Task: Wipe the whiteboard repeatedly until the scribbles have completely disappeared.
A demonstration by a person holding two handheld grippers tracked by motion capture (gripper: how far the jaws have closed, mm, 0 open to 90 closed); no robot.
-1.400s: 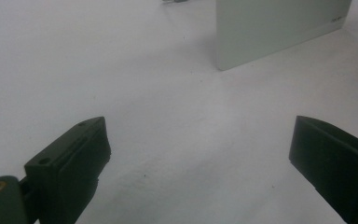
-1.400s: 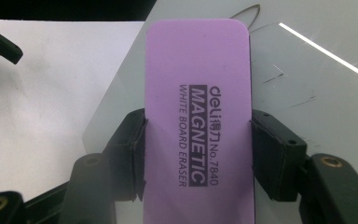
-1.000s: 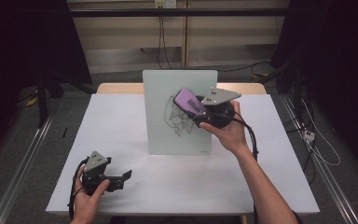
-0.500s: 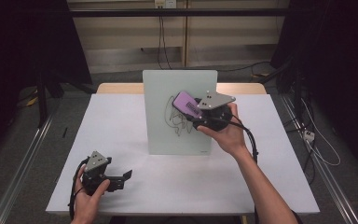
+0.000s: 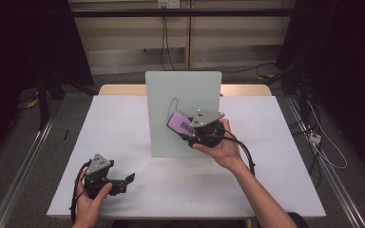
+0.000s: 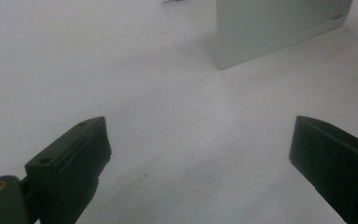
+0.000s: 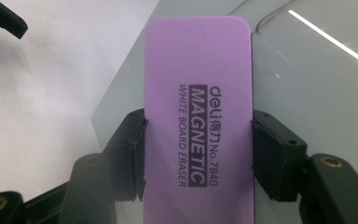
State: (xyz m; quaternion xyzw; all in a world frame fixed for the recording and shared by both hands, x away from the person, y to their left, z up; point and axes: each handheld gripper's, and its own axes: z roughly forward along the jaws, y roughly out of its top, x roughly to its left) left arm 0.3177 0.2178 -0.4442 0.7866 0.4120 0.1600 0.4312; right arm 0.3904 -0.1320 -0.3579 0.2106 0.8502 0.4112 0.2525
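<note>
I am pinching the purple eraser (image 7: pixel 198 116) in my right gripper (image 5: pixel 190 129), the two black pads pressing on its long edges about halfway along it. Its printed back is facing me, reading "deli", "MAGNETIC", "WHITE BOARD ERASER" and "No.7840". In the high view the eraser (image 5: pixel 179 123) is lying tilted against the face of the whiteboard (image 5: pixel 183 90), toward the board's lower right part, with my right hand (image 5: pixel 218 145) wrapped around the gripper just in front of the board. Whether the eraser's pad is actually touching the glass I cannot tell from here.

The whiteboard is standing upright near the middle of the table (image 5: pixel 123 123), its pale greenish face turned toward me. A thin dark pen line (image 5: pixel 172 102) is curling on that face just above the eraser; in the right gripper view the same line (image 7: pixel 270 16) is showing past the eraser's far right corner, beside a bright streak of reflected light.

My left gripper (image 5: pixel 123 183) is resting low on the table, well to the left of the board and nearer to me than its foot, held in my left hand (image 5: pixel 92 199). Its jaws are standing wide apart with nothing between them but bare white tabletop, and the board's lower corner (image 6: pixel 242 46) is showing beyond them.
</note>
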